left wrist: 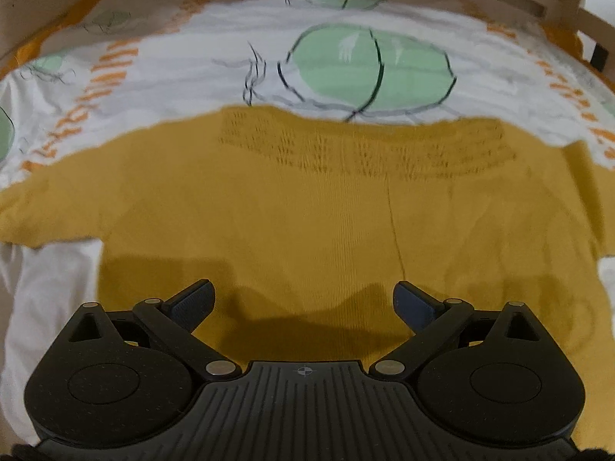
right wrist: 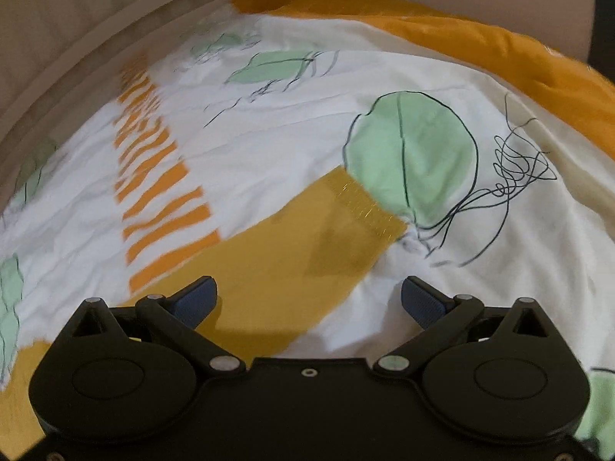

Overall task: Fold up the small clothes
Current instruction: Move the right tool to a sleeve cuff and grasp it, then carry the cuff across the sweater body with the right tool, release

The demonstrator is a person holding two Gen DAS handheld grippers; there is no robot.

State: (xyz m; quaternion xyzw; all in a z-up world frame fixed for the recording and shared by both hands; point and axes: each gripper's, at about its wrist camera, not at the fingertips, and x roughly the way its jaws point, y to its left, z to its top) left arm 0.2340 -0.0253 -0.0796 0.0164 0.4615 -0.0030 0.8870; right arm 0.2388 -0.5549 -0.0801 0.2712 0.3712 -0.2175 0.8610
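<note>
- The sweater (left wrist: 307,207), mustard yellow, lies flat on the bed's sheet (left wrist: 184,88) and fills the middle of the left wrist view; its ribbed band runs across the upper part of the cloth, with sleeves reaching to the left and right edges.
- The left gripper (left wrist: 304,303) sits low in the frame over the sweater, its blue-padded fingers (left wrist: 194,301) spread wide apart with nothing between them.
- In the right wrist view one sleeve (right wrist: 292,253) runs diagonally from lower left to its cuff near the centre, just at a green leaf print (right wrist: 413,161).
- The right gripper (right wrist: 309,301) is also spread wide, holding nothing; its left finger is over the sleeve, its right over the white sheet.
- An orange blanket (right wrist: 499,53) lies along the upper right.
</note>
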